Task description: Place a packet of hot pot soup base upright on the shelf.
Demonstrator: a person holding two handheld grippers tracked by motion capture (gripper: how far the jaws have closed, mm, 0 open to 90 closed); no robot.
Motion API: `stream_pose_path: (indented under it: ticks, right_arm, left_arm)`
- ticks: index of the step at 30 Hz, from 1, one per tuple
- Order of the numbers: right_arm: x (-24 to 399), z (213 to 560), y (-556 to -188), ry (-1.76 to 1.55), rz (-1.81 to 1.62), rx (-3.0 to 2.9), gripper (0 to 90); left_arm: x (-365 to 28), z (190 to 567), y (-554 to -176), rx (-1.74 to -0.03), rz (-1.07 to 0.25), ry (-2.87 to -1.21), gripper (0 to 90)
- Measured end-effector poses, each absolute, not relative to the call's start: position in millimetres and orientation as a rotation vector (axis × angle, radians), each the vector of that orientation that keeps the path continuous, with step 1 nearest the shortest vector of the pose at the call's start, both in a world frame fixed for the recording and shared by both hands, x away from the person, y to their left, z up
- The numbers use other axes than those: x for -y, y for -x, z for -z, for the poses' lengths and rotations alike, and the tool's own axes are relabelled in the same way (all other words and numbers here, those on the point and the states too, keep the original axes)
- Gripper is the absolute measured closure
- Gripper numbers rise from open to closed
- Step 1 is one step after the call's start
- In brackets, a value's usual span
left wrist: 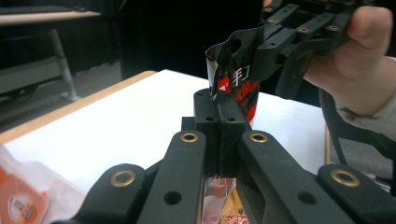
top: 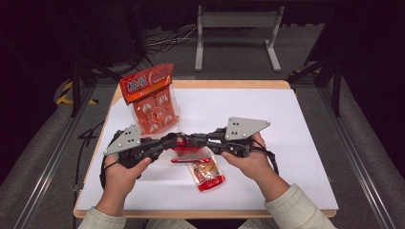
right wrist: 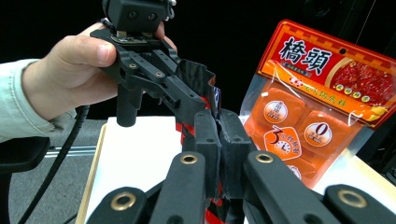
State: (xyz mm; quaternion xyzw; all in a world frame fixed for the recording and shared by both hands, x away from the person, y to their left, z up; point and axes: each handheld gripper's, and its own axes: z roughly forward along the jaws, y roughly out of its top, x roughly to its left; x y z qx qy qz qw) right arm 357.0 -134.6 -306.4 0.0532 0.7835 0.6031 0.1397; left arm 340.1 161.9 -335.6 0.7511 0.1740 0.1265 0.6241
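Observation:
A small red snack packet (top: pixel 204 171) hangs over the white table top, held by its upper edge between both grippers. From the left, my left gripper (top: pixel 180 141) is shut on that edge; in the left gripper view its jaws (left wrist: pixel 218 116) pinch the packet's film (left wrist: pixel 236 74). My right gripper (top: pixel 198 140) comes in from the right and is shut on the same edge close beside it, its jaws (right wrist: pixel 219 135) clamped on the dark crumpled film (right wrist: pixel 201 79). The two sets of fingertips nearly touch. A hand holds each gripper.
A large orange snack bag (top: pixel 150 98) with a red header stands upright at the table's back left, also seen close behind the jaws as the orange bag (right wrist: pixel 317 107). A white sheet (top: pixel 286 138) covers the wooden table. A metal frame (top: pixel 237 28) stands on the floor beyond.

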Motion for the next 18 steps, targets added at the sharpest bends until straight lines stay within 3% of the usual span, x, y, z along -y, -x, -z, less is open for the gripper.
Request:
stream_pose_path:
  ticks: [8, 18]
  right_arm:
    - [141, 305, -357, -0.169, -1.765, -2.245, 83.1]
    - [158, 308, -358, -0.240, -1.784, -2.201, 61.9]
  left_arm:
    - [-163, 327, -349, -0.282, -0.285, -1.763, 89.8]
    - [-174, 321, -359, -0.254, -0.289, -1.757, 89.8]
